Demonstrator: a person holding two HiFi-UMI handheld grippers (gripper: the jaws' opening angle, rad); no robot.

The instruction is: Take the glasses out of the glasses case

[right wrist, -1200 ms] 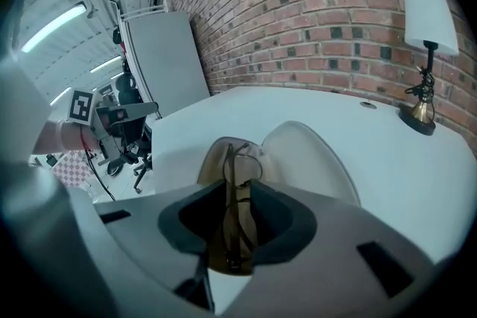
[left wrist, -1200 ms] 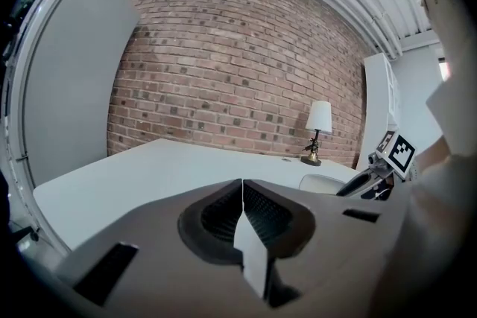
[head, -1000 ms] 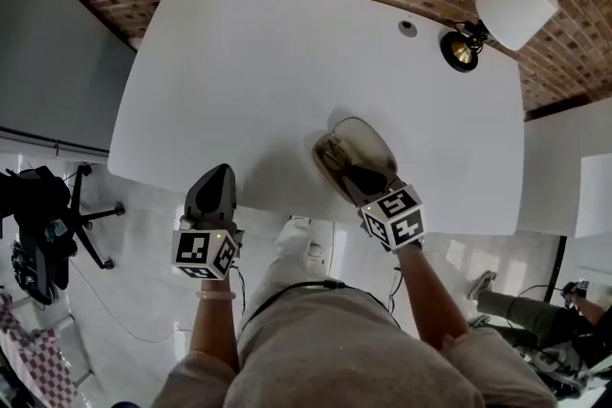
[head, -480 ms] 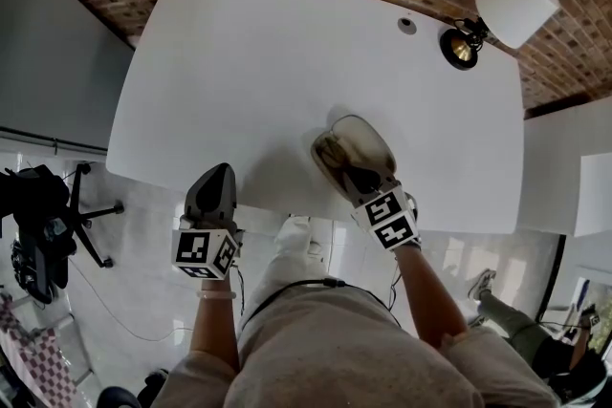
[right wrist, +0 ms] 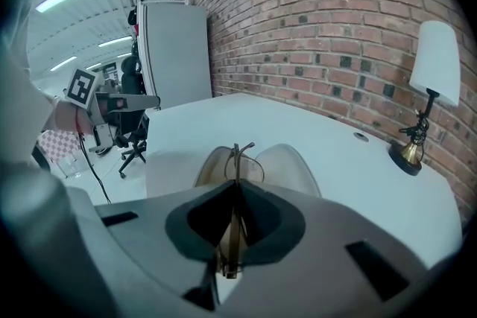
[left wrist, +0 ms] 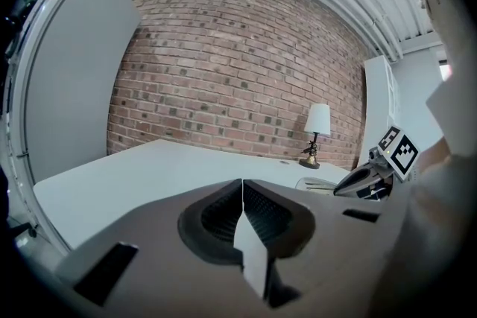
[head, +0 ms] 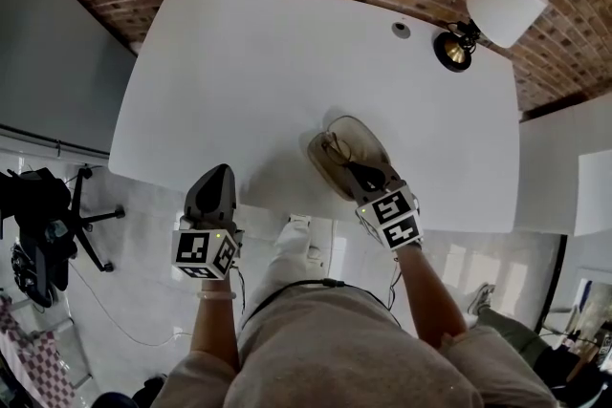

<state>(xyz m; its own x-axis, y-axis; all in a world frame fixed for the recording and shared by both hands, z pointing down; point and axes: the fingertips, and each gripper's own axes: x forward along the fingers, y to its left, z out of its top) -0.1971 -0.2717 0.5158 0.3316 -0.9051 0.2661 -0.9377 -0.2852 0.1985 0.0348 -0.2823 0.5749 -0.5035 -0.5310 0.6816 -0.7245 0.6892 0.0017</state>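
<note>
Of the two tools, the right tool (right wrist: 237,191) is doing the work: its jaws have just been closing and are now pinching the thin frame of the glasses (right wrist: 238,154), which is standing edge-on between them. In the head view this right tool (head: 352,169) is reaching down into the open glasses case (head: 356,135), which is lying near the front edge of the desk (head: 268,62) with its lid folded back. The glasses (head: 337,154) are still sitting inside the outline of the case, so opening and gripping are looking done, while lifting the glasses clear and setting them down is still remaining. The left tool (left wrist: 242,199) is idling with its jaws together and nothing between them, and it (head: 214,177) is hovering at the desk's near edge, well apart from the case.
</note>
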